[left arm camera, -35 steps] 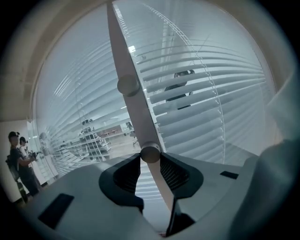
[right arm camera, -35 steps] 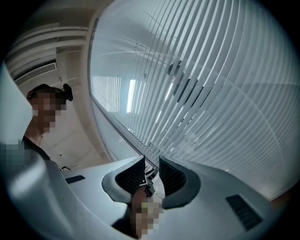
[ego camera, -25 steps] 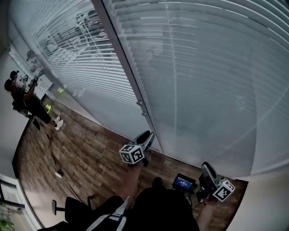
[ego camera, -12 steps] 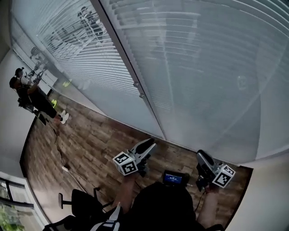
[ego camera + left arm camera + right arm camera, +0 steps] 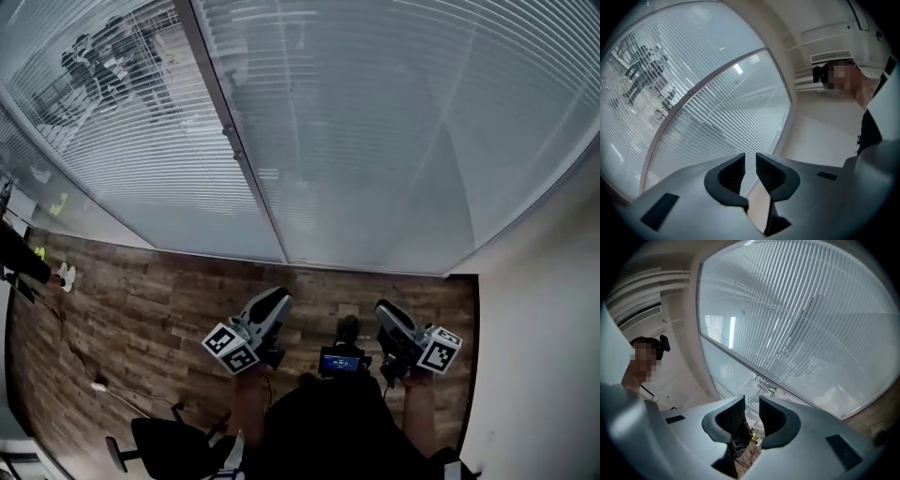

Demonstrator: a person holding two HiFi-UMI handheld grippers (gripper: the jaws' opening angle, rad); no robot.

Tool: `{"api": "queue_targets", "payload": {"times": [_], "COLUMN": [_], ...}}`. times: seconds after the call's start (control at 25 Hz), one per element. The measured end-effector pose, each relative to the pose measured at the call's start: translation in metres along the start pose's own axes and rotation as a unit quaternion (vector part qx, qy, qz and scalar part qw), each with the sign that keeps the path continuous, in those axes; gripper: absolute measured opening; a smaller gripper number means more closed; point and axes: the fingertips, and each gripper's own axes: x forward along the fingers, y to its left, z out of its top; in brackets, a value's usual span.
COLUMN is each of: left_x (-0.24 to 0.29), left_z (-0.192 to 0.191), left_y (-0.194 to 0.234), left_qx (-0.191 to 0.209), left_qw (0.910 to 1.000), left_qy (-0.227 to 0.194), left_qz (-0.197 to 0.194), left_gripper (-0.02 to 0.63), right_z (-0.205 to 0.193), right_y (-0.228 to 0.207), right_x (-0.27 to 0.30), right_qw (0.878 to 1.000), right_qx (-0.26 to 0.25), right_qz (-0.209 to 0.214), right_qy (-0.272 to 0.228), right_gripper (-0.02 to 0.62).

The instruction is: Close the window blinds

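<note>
White slatted window blinds (image 5: 375, 122) hang behind glass across the upper half of the head view, split by a slanting frame post (image 5: 234, 155). They also fill the left gripper view (image 5: 717, 122) and the right gripper view (image 5: 801, 319). Both grippers are held low over the wooden floor, well short of the glass. The left gripper (image 5: 275, 298) (image 5: 750, 161) points up at the blinds; its jaws are closing to a narrow gap with nothing between them. The right gripper (image 5: 384, 309) (image 5: 751, 404) is open and also holds nothing.
A white wall (image 5: 544, 309) meets the window at the right corner. A black office chair (image 5: 159, 441) and a floor cable (image 5: 94, 384) lie at the lower left. Another person's legs (image 5: 19, 258) show at the far left. A small blue-screened device (image 5: 342, 361) sits between the grippers.
The head view has swung right, bringing the wall corner into sight. Both grippers sit lower and closer together, and the far person has slid to the left edge.
</note>
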Motion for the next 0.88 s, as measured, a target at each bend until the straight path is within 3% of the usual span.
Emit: {"api": "queue_targets", "payload": {"times": [0.24, 0.52, 0.8, 0.88], "left_x": [-0.063, -0.125, -0.141, -0.146], "left_z": [-0.028, -0.013, -0.027, -0.043], "left_y": [-0.041, -0.087, -0.132, -0.153], "left_qx": [-0.017, 0.006, 0.025, 0.017], "left_qw": [0.9997, 0.9978, 0.9975, 0.9983], "left_qy": [0.001, -0.065, -0.066, -0.056], "left_qz": [-0.02, -0.014, 0.0, 0.006], "left_gripper": [0.067, 0.048, 0.048, 0.048], "right_z": [-0.056, -0.083, -0.088, -0.097], "right_y": [0.025, 0.083, 0.142, 0.149], "right_x": [-0.05, -0.069, -0.085, -0.111], "right_qw": [0.999, 0.999, 0.995, 0.995], "right_qx": [0.023, -0.011, -0.083, -0.078], "right_qz": [-0.044, -0.026, 0.021, 0.022], "right_qy": [-0.023, 0.015, 0.056, 0.055], "right_gripper": [0.098, 0.098, 0.098, 0.098]}}
